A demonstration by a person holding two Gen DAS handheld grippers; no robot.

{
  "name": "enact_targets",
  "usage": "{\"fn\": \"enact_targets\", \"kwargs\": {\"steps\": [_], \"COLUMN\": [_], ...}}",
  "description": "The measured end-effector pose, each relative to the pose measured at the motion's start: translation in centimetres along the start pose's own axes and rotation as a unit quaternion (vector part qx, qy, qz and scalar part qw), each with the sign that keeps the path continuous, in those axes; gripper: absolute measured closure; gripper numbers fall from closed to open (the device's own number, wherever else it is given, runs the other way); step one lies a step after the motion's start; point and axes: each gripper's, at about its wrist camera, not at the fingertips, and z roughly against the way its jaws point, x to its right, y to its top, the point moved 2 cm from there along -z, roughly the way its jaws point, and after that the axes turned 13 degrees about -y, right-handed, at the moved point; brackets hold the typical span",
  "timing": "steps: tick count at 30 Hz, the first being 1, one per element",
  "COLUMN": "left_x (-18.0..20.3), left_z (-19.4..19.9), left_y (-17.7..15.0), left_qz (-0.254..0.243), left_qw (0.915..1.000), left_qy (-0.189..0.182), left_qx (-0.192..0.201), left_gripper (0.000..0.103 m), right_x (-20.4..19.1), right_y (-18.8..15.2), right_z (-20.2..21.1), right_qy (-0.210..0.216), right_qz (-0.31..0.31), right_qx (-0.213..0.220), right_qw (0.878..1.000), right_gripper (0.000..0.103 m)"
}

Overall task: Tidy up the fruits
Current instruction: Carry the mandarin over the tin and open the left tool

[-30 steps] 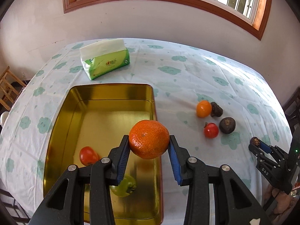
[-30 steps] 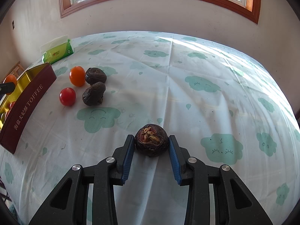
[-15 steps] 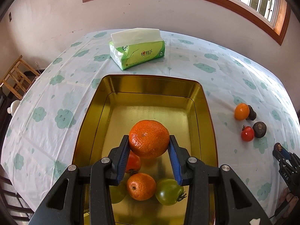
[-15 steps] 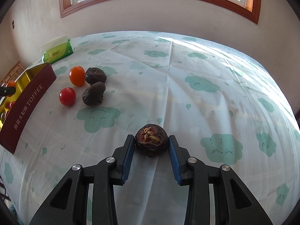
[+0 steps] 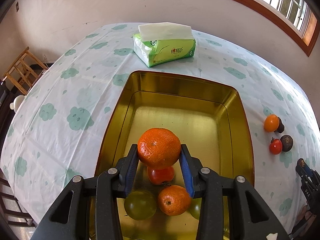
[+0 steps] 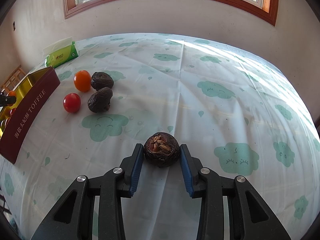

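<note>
Orange mandarin (image 5: 159, 148) now farther over tin (image 5: 243, 120)

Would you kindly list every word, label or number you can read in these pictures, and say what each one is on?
"TOFFEE": on the dark red side of the tin, after a row of Chinese characters, "海盐太妃酥" as best I can read them.
"相印": on the green tissue pack, beside a heart logo.
"100": probably, in a round mark on the pack's end; its small print is unreadable.
"DAS": on the right gripper, small and uncertain.
</note>
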Motion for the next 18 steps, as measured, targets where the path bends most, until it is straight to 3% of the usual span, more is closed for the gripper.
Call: {"fn": "enact_targets", "kwargs": {"steps": [18], "left_x": [-2.2], "left_z": [0.5], "left_y": [-1.4], "left_qz": [0.009], "left_qw": [0.9998], "left_qy": [0.015], "left_qx": [-0.013], "left_gripper": [0.066], "right_x": [-0.1], "right_y": [0.0], "right_z": [0.0], "right_qy": [-0.001], "right_qz": [0.001], "right_qx": [0.000], "right_qw": [1.000], "right_gripper": [0.065]}}
